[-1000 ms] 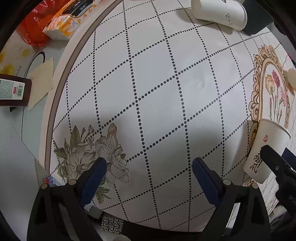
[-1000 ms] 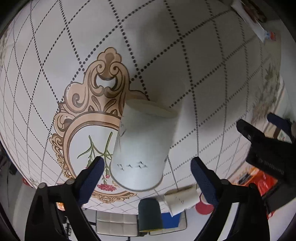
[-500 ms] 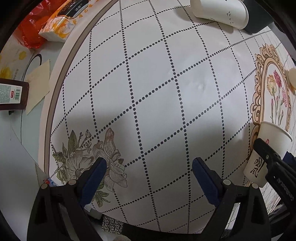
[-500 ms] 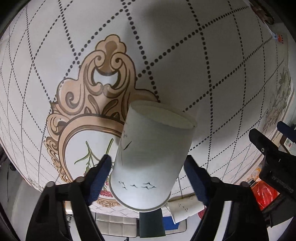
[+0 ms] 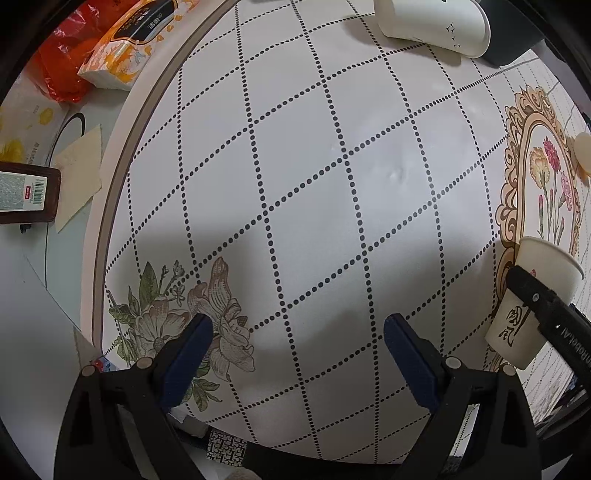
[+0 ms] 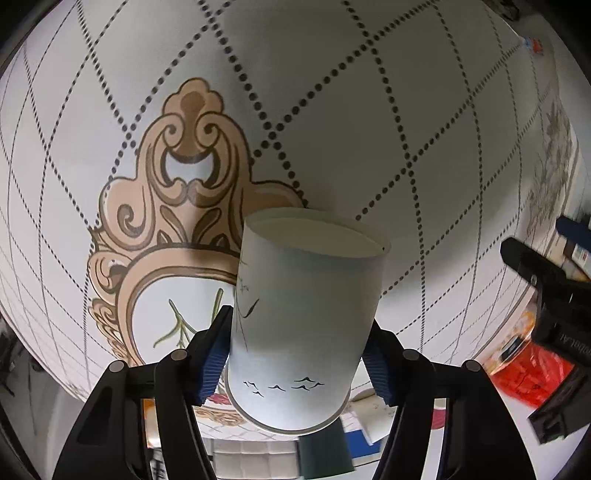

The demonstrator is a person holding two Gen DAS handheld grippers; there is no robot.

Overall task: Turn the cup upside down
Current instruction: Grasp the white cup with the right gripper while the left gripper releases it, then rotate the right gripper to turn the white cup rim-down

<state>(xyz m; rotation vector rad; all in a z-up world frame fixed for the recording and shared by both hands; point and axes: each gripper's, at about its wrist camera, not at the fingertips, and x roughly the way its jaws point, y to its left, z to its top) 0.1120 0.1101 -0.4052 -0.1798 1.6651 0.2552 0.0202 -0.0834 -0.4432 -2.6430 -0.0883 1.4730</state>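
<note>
White paper cup, tapered, between ribbed blue pads.

a home: floral tablecloth, tissue pack, snack bag.

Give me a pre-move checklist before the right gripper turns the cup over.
1. Right gripper closed on the cup: ok, both pads press its sides.
2. Grip height: ok, the pads sit toward the rim end, not at the base.
3. Cup off the tablecloth: cannot tell; the left wrist view shows it tilted, but its base contact is unclear.
4. Left gripper out of the way: ok, open, holding nothing, off to the side.
5. Other objects near the set-down spot: ok, the second cup lies on its side far across the cloth.
6. Cup contents: cannot tell, the inside is not visible.
</note>
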